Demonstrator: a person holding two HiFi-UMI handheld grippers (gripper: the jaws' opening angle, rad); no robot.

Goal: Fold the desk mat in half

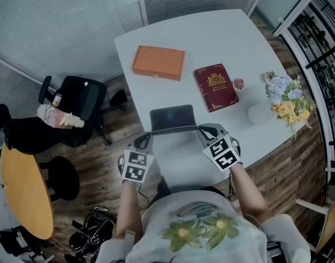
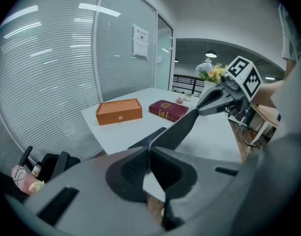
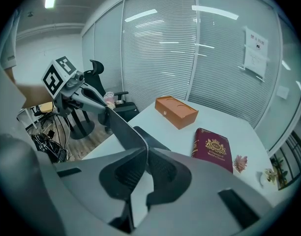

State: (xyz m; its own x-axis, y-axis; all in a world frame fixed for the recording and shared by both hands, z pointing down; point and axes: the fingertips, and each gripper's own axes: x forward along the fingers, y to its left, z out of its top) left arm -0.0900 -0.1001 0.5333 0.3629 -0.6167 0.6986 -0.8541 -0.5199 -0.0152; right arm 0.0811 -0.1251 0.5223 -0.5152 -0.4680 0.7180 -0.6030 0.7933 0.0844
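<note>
White worktop (image 1: 222,43), centre: desk mat (image 1: 172,116), seemingly thin, floppy; your left claw (image 1: 146,141) and right claw (image 1: 204,133) pinch its near corners.

Tally: one white table (image 1: 173,37), one desk mat (image 1: 173,118), one orange box (image 1: 158,62), one red book (image 1: 215,86), one flower bouquet (image 1: 285,100), one black chair (image 1: 80,100), two grippers (left gripper (image 1: 148,138), right gripper (image 1: 203,131)).

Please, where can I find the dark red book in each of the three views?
Head view: the dark red book lies right of centre, to the right of the orange box.
Left gripper view: the book sits just above centre, right of the box.
Right gripper view: the book is at the lower right, below and right of the box.
Shared landmark: the orange box.
</note>
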